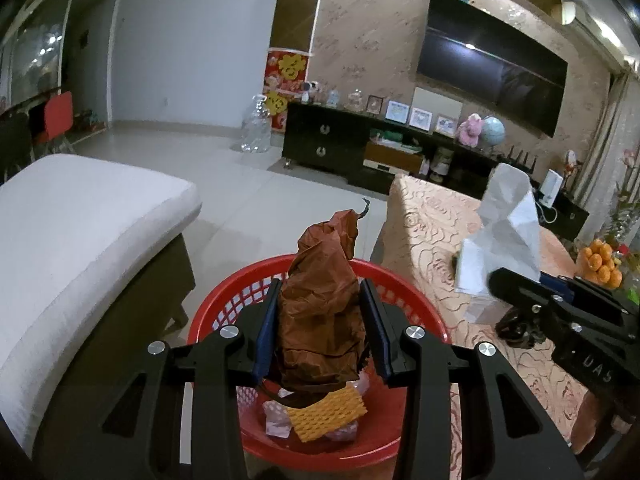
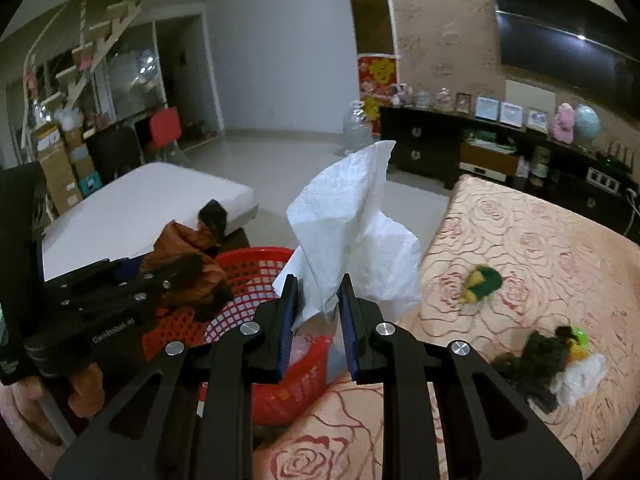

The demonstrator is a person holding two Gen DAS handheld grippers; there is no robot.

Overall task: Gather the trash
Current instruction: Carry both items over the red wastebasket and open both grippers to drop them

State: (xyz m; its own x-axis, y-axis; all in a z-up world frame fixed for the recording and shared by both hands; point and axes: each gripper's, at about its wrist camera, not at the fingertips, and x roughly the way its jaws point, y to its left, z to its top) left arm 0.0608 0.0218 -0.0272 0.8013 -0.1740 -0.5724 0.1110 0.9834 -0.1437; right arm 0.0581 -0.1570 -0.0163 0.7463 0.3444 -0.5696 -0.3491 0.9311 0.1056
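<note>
Trash is already in both grippers. The left gripper (image 1: 322, 324) is clamped on a crumpled brown plastic bag (image 1: 320, 304), which stands up between its blue pads directly over the red basket (image 1: 420, 312); below the jaws, inside the basket, lie a piece of yellow foam netting (image 1: 326, 412) and some pale pink wrapping. The right gripper (image 2: 318, 316) pinches a white paper tissue (image 2: 352, 216) at its lower folds, the rest billowing up ahead of the fingers, and it hangs beside the basket's rim, over the edge of the rose-patterned tablecloth (image 2: 540, 240).

Both pieces look almost weightless and entirely limp. I judge neither will resist a squeeze, and both will drape and flutter, not drop cleanly, so letting go close above the basket mouth seems wise. The bag is slick film and could cling to a pad; the tissue may tear if it is tugged.

Off to the right of the right gripper, on the cloth, more litter waits: a yellow-and-green scrap (image 2: 482, 282) and, nearer, a dark clump with a white wad and a green bit (image 2: 548, 356). For those, I would take hold at the thickest bunched part, where the jaws get several layers at once.
</note>
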